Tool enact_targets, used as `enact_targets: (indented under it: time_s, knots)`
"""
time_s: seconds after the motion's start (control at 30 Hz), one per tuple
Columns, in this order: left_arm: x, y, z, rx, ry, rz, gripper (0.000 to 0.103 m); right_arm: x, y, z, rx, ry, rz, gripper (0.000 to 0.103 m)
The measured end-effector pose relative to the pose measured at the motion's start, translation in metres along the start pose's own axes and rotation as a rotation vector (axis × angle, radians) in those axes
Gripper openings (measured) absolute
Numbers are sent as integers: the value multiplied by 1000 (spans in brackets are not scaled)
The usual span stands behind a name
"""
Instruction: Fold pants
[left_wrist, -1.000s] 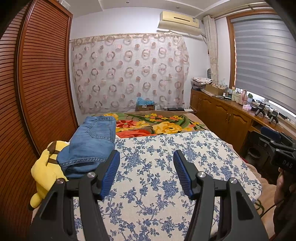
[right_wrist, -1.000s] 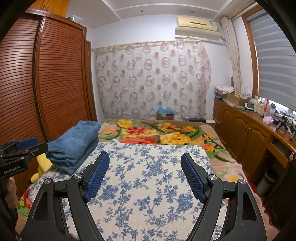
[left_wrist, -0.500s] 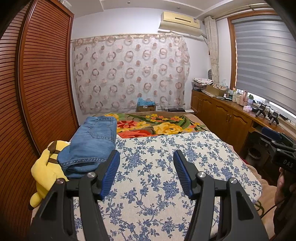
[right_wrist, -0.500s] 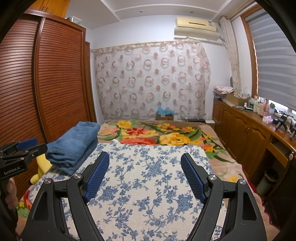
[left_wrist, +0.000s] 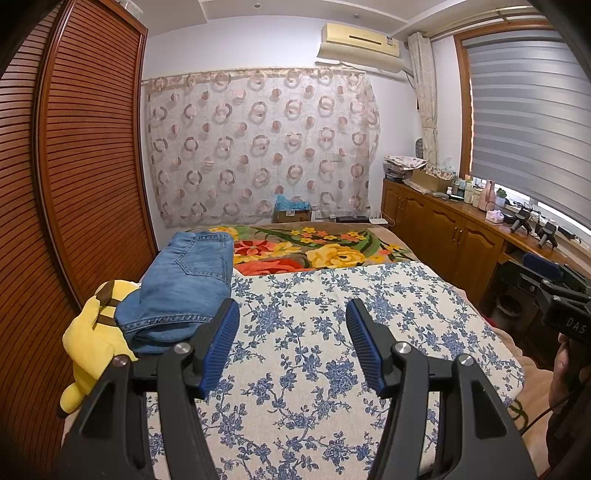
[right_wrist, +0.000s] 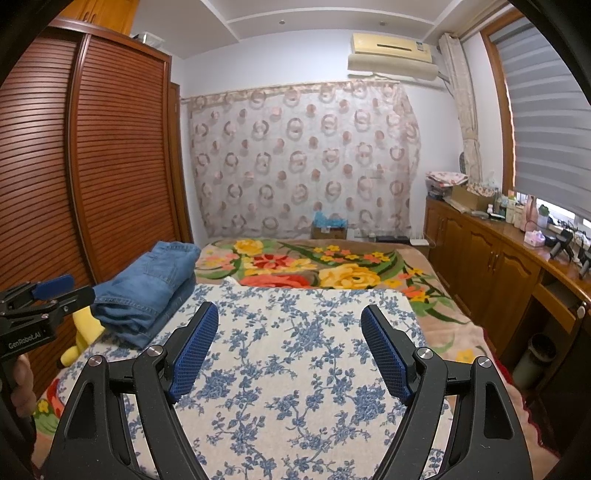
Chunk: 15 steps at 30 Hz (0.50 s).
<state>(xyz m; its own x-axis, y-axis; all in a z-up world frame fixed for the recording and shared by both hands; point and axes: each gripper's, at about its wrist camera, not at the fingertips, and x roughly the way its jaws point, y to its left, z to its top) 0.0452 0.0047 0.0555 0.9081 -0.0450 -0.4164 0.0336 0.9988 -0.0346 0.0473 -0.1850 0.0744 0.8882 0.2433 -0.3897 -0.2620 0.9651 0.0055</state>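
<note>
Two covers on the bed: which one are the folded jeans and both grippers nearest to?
The blue-flowered white cover, spread over the near part of the bed. The folded jeans lie at its left edge. The bright floral blanket lies farther back, toward the curtain.

Home bedroom, lived-in.

Bed fills the middle, spread with a blue-flowered cover over a bright floral blanket. Louvred wooden wardrobe along one side; low wooden cabinets along the other, top crowded with bottles and boxes. Ring-patterned curtain on the far wall, wall air conditioner above, slatted window blind. Yellow plush toy at the bed's edge.
</note>
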Motion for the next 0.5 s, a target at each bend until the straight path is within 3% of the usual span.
enact_targets:
  time_s: [0.5]
  knots:
    - [0,0,0,-1,-1,-1,60,0,0,-1,1,-1,0,82]
